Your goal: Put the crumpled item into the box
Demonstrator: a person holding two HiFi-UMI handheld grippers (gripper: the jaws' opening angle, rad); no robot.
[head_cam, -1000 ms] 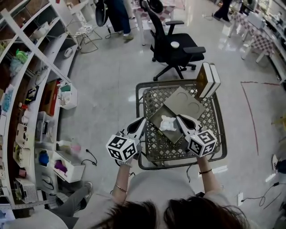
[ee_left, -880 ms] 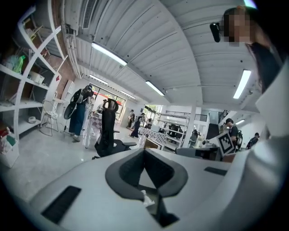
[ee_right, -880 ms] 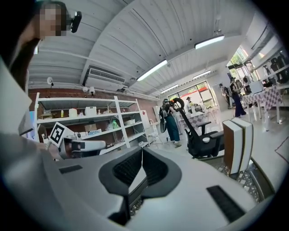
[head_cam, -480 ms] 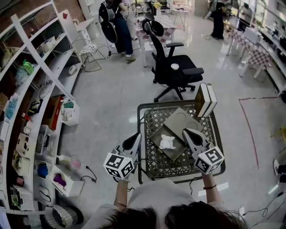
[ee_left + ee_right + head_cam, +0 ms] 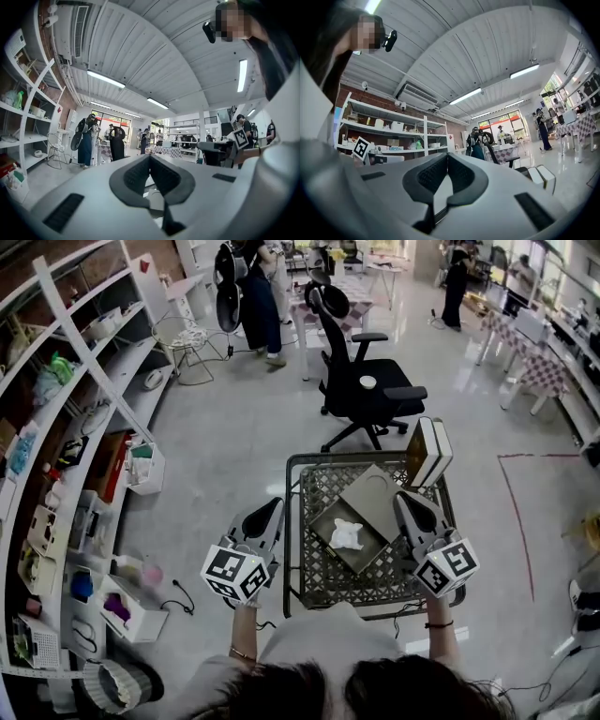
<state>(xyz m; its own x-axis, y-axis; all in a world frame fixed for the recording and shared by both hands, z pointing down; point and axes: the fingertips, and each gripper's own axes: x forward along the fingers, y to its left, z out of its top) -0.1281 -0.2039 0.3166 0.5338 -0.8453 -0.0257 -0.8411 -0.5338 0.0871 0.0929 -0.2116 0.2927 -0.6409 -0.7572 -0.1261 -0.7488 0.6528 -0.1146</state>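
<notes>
head view from above a wire-mesh counter [image 5: 325,585]. the crumpled item [image 5: 347,533], a small white wad, lies inside the open box [image 5: 368,558], near the middle of its tray and touching neither hand-held gripper; the box lid [image 5: 380,491] is folded back on the far side, which leaves the tray open from above. the left hand-held gripper [image 5: 269,510] is held just off the counter's left edge and the right hand-held gripper [image 5: 407,502] over its right part, one to either side of the box and both apart from it. each one's own view shows its dark pads closed tip to tip with nothing between them, looking out level across the room rather than down at the counter. judged from this layout, the placing step is done: the item rests where the task wants it, and the closed, empty jaws flanking the box suit a finishing pose rather than a fresh grasp. two book-like slabs [image 5: 430,452] stand upright at the counter's far right corner, clear of the box; an office chair [image 5: 367,381] stands on the floor beyond.
</notes>
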